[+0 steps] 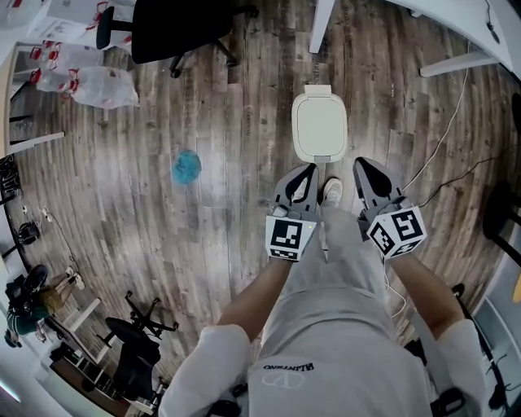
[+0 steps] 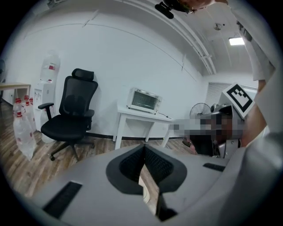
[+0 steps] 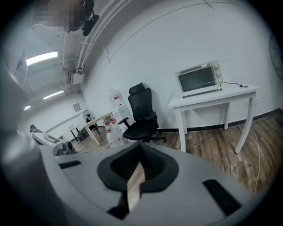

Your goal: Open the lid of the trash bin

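Observation:
The white trash bin [image 1: 319, 124] stands on the wood floor straight ahead of me, seen from above, its rounded lid down flat. A white shoe [image 1: 331, 191] rests at the bin's near base. My left gripper [image 1: 308, 168] and right gripper [image 1: 359, 164] hover side by side just short of the bin, above it, touching nothing. Both are shut with nothing between the jaws. The left gripper [image 2: 143, 147] and right gripper [image 3: 140, 146] point level across the room, so the bin does not show in either gripper view.
A blue crumpled thing [image 1: 186, 166] lies on the floor to the left. A black office chair [image 1: 175, 28] and a bag of bottles [image 1: 98, 85] are at far left. A white table leg [image 1: 321, 24] stands behind the bin; a cable [image 1: 444, 138] runs at right.

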{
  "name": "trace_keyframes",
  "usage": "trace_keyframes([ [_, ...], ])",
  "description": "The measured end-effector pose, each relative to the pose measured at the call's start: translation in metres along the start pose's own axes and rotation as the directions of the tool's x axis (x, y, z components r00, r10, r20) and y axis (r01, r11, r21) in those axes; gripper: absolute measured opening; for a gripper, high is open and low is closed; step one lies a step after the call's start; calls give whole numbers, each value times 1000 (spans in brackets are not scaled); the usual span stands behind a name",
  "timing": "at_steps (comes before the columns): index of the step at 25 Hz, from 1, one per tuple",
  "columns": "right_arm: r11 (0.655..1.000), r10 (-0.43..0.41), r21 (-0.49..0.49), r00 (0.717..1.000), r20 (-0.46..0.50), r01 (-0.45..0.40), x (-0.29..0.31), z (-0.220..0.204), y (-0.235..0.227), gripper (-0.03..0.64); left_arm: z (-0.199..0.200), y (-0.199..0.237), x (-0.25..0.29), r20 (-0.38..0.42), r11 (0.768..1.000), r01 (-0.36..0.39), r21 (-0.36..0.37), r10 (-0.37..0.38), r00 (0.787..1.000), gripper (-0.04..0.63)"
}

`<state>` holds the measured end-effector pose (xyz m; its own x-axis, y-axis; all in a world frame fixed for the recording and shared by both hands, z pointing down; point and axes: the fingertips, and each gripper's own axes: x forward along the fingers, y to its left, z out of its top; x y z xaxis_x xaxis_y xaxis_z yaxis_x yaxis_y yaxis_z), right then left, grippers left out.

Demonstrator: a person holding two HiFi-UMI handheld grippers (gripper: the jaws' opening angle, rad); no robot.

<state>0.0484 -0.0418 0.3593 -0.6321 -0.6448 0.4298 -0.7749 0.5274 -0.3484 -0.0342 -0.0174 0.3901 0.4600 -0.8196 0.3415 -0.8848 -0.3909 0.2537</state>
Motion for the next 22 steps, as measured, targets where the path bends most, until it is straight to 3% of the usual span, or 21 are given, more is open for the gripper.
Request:
trace_keyframes([
  [6, 999, -5, 36, 999, -54, 7, 26, -38, -26, 17, -69, 6, 42, -97, 999, -13, -38, 10, 995, 2],
  [10, 999, -17, 45, 996, -90, 21, 49, -80, -59, 17, -136, 11, 73, -184, 998, -38, -55, 27, 983, 2],
  [16, 993, -51, 92, 982, -182, 69, 89, -181, -111, 17, -235, 16, 113, -269, 990, -68, -122, 33, 963, 2],
  [22, 988, -41, 135, 966, -254, 77, 110, -267, -128, 15, -318, 21, 131, -327, 981, -103, -166, 44, 944, 2],
])
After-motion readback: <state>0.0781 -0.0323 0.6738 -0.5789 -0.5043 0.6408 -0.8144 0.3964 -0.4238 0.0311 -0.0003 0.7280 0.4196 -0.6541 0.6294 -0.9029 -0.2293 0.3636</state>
